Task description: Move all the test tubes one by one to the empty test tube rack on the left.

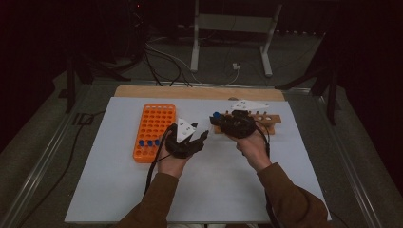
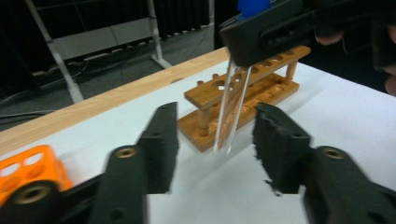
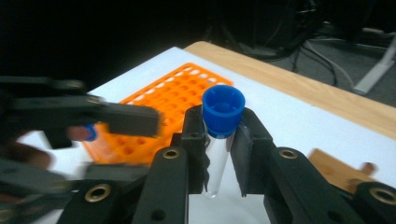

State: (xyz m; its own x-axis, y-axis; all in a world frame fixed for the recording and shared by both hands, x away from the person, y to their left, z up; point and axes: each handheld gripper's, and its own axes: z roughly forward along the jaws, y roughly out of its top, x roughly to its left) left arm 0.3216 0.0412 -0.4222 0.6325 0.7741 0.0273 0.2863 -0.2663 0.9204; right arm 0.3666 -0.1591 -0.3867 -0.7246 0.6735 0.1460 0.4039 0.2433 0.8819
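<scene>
A clear test tube with a blue cap [image 3: 223, 108] hangs upright in my right gripper [image 3: 219, 140], which is shut on it just under the cap. In the high view the blue cap [image 1: 216, 114] is at the left end of the wooden tube rack [image 1: 268, 118]. My left gripper [image 2: 215, 140] is open and points at the test tube [image 2: 231, 107], whose lower end hangs in line with the gap between the jaws, without touching the pads. In the high view the left gripper [image 1: 204, 135] is between the orange rack [image 1: 154, 130] and the wooden rack.
The orange rack holds blue-capped tubes [image 1: 148, 142] in its near rows. The wooden rack [image 2: 210, 93] stands on the white tabletop [image 1: 214, 190], with a wooden strip [image 1: 199, 91] along the far edge. Cables and a metal stand [image 1: 195, 42] are on the floor beyond.
</scene>
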